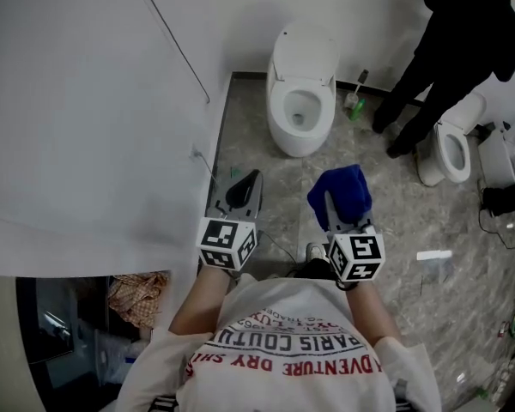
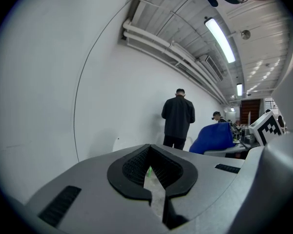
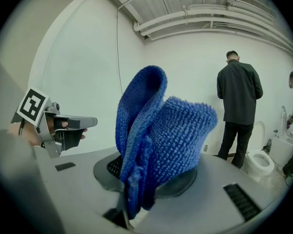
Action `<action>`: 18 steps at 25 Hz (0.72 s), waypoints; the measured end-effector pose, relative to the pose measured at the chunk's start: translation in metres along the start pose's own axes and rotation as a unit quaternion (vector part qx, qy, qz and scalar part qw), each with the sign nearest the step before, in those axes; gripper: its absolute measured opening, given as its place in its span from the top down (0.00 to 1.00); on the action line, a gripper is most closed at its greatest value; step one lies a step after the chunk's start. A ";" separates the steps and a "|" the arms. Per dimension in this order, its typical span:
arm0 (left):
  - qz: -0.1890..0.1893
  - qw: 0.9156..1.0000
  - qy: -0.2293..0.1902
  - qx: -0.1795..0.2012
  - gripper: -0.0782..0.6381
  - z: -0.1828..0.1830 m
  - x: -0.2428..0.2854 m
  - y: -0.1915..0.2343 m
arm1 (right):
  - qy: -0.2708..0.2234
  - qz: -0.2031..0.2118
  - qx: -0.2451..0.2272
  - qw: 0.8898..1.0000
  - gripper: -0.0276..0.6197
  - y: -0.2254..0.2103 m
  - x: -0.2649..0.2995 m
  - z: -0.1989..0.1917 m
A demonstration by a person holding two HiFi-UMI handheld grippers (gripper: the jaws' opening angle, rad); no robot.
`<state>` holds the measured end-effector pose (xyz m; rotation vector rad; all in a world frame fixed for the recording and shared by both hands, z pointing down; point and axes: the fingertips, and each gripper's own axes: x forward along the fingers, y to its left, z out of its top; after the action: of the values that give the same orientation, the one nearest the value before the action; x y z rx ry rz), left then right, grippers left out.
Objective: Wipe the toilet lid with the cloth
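A white toilet [image 1: 301,110] stands against the far wall with its lid [image 1: 305,48] raised. My right gripper [image 1: 336,206] is shut on a folded blue cloth [image 1: 340,187], held over the grey floor well short of the toilet. In the right gripper view the cloth [image 3: 172,133] stands up from the right gripper [image 3: 144,172] and hides the fingertips. My left gripper [image 1: 244,185] is level with it on the left, shut and holding nothing. In its own view the left gripper [image 2: 150,154] has its black pads together.
A person in black [image 1: 463,41] stands at the back right, next to a second toilet [image 1: 453,148]. A green-based toilet brush [image 1: 354,101] sits beside the first toilet. A white partition [image 1: 86,118] runs along my left. A small white object [image 1: 433,255] lies on the floor.
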<state>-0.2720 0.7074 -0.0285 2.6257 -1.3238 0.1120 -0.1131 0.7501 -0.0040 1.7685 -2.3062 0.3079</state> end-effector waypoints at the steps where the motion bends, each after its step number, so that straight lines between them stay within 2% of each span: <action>1: 0.001 1.000 0.001 -0.002 0.88 -0.001 0.004 0.002 | 0.004 0.001 0.000 1.000 0.81 -0.003 0.004 -0.001; 6: 0.015 1.000 0.017 -0.013 0.88 -0.016 0.026 0.012 | 0.024 0.011 0.008 1.000 0.81 -0.022 0.030 -0.013; 10: 0.038 0.999 0.034 -0.019 0.88 -0.024 0.065 0.024 | 0.032 0.023 0.018 0.999 0.81 -0.053 0.068 -0.014; 14: 0.052 0.998 0.032 -0.023 0.88 -0.012 0.120 0.032 | 0.033 0.028 0.033 0.999 0.81 -0.098 0.112 -0.004; 18: 0.064 0.997 0.018 -0.026 0.88 0.006 0.181 0.036 | 0.033 0.043 0.028 0.998 0.81 -0.147 0.156 0.014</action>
<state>-0.1927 0.5424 -0.0012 2.4833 -1.4610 0.1405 -0.0115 0.5647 0.0344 1.6604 -2.3528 0.4421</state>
